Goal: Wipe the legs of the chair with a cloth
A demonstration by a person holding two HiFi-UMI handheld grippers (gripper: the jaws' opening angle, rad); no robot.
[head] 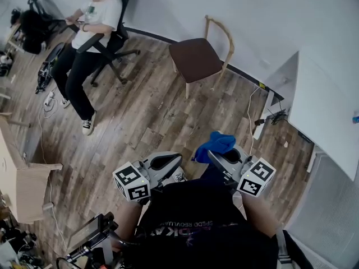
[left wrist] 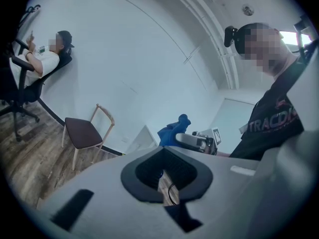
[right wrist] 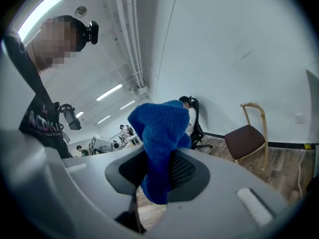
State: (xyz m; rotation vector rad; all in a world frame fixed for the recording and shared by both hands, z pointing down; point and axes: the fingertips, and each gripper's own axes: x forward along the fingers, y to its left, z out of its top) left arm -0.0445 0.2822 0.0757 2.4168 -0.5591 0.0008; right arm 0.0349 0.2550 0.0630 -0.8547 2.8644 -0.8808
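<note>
Setting: a room with a wooden floor (head: pixel 140 111) and a white wall (head: pixel 252 15), seen steeply from above by the person holding the two grippers.
Chair: a chair (head: pixel 196 58) with a dark brown seat and pale wooden legs and back stands by the wall, well apart from both grippers. Nothing is touching it.
Cloth: a blue cloth (right wrist: pixel 159 133) is bunched up. Part of it sticks out above the right gripper's jaws and part hangs below them.
Right gripper: the right gripper (head: pixel 216 157) is held in front of the person's body with its jaws clamped on the cloth.
Left gripper: the left gripper (head: pixel 168 161) is held just beside the right one at about the same height. Its jaws are drawn together with nothing between them.
Other person: a seated person (head: pixel 90 27) in a white top and dark trousers leans back in a black office chair (head: pixel 115 43) to the left of the wooden chair.
Desk: a white desk (head: pixel 325 105) stands at the right edge of the head view.
</note>
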